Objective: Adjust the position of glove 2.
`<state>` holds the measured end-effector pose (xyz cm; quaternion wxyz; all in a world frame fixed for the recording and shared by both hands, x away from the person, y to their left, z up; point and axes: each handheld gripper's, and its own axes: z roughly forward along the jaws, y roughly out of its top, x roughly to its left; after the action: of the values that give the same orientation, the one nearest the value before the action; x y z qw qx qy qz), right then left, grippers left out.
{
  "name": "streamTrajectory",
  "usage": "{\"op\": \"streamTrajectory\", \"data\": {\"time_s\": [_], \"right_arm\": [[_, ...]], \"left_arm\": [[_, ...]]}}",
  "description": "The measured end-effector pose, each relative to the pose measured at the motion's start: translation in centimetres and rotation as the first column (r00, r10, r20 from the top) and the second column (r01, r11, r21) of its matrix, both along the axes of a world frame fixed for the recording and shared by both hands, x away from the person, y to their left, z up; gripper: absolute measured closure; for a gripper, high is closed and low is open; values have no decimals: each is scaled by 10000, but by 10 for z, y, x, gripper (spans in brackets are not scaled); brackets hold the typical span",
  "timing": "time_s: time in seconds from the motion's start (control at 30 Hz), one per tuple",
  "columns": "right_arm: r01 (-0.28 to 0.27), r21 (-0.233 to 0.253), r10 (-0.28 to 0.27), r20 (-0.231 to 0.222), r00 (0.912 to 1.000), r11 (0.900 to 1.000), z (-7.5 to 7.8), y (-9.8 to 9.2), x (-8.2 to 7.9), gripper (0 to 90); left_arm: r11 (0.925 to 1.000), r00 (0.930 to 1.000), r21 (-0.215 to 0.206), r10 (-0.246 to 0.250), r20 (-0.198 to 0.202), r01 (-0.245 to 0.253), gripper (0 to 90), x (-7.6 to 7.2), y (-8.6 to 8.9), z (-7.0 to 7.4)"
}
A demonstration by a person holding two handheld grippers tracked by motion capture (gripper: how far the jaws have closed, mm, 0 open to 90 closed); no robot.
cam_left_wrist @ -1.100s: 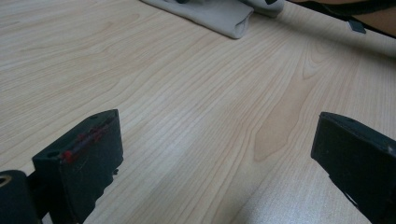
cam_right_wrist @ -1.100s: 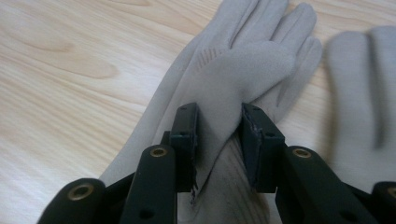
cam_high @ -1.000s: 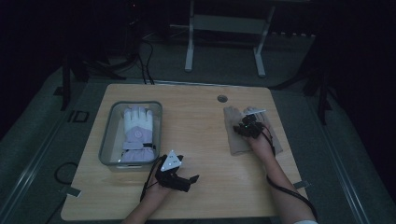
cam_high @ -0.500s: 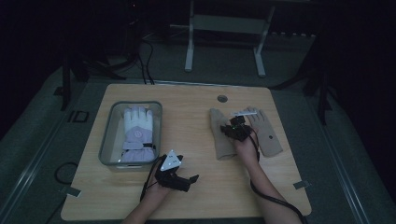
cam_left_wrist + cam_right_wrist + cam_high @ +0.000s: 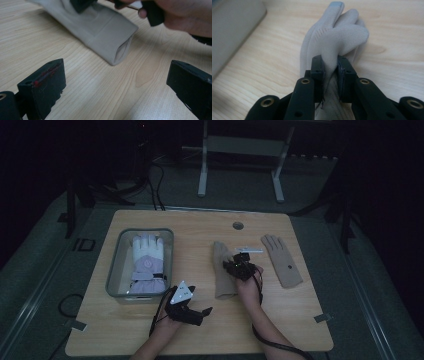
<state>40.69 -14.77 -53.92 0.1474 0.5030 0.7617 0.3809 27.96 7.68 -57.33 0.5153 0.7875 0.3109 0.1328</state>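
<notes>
Right gripper [image 5: 329, 67]: jaws pinched shut on a fold of beige glove [image 5: 334, 37], mid-table, right of the clear bin [image 5: 114, 270]. Left gripper [image 5: 117, 82]: jaws wide apart, holding nothing, just below the bin's near right corner, facing the glove's cuff. Count: 2 beige gloves, second [image 5: 282, 260] flat further right; 1 white glove [image 5: 146, 257] in the bin.
</notes>
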Motion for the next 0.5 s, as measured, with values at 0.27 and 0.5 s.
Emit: {"op": "streamTrajectory", "data": {"time_s": [0.27, 0.5], "right_arm": [[-472, -724, 447, -355, 9984, 9963, -16, 1, 3, 680], [-873, -702, 861, -201, 9961, 9937, -4, -9, 1, 518]], "left_arm": [[10000, 10000, 11, -16, -19, 16, 24, 0, 0, -1], [10000, 10000, 37, -38, -10, 38, 24, 0, -1, -2]]}}
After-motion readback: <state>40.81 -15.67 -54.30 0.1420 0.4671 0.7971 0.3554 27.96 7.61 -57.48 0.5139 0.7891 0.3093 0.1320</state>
